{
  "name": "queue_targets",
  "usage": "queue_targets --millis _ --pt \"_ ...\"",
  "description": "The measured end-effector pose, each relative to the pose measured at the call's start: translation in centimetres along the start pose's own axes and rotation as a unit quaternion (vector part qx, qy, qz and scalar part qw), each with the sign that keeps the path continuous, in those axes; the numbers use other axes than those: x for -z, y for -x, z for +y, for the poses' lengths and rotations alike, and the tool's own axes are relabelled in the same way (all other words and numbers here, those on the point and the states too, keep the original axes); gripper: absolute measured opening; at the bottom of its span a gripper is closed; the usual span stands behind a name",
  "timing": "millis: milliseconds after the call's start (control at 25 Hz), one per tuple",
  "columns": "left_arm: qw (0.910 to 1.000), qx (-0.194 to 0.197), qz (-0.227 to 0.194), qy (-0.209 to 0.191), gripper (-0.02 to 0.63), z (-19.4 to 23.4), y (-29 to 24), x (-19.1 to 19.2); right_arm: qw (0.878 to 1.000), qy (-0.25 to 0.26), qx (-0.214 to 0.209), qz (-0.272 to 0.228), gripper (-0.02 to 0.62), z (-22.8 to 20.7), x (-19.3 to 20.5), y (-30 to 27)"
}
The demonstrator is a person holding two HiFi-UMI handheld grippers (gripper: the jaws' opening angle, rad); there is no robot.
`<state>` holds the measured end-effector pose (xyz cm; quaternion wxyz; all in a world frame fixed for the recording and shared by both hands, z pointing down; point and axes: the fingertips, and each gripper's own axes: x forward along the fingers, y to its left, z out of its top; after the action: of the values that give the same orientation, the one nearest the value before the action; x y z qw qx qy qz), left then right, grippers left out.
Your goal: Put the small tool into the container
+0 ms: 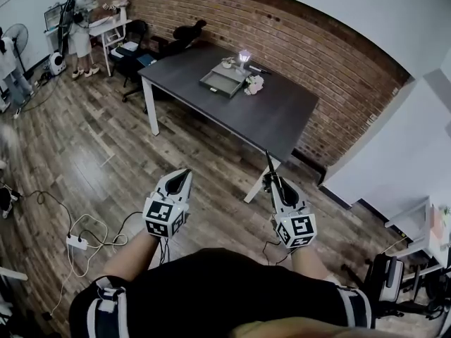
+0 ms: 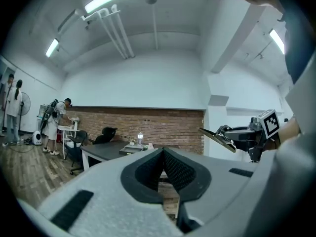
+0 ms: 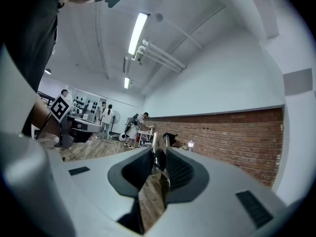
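Note:
My right gripper (image 1: pixel 272 179) is shut on the small tool (image 1: pixel 269 162), a thin dark metal blade that sticks forward past the jaws. In the right gripper view the tool (image 3: pixel 157 149) runs shiny between the two pads. My left gripper (image 1: pixel 185 173) is held level beside it, shut and with nothing in it; its pads (image 2: pixel 174 168) meet at the tip. The left gripper view shows the right gripper (image 2: pixel 236 135) with the tool (image 2: pixel 213 134) pointing left. The container, a shallow grey tray (image 1: pixel 224 80), lies on the dark table (image 1: pixel 275 118) well ahead of both grippers.
A small lit lamp (image 1: pixel 244 56) and white flowers (image 1: pixel 254 84) stand by the tray. A power strip with cables (image 1: pixel 76 241) lies on the wood floor at the left. People, a white desk and office chairs (image 1: pixel 134 44) are at the far left. A brick wall (image 1: pixel 338 69) runs behind the table.

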<state>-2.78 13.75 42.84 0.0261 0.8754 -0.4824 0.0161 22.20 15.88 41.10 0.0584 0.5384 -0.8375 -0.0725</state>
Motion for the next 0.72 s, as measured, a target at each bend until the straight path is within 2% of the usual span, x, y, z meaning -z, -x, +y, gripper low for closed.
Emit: queue_targets --millis 360,720 --pt "1.0 -0.008 -0.001 0.0 0.009 0.9 0.1 -0.2 1.0 0.005 -0.009 0.001 0.078 0.6 -0.2 -0.6" --pt "0.9999 -0.001 0.015 -0.004 0.009 0.7 0.4 0.8 1.0 0.002 -0.002 0.008 0.078 0.9 0.1 -0.3"
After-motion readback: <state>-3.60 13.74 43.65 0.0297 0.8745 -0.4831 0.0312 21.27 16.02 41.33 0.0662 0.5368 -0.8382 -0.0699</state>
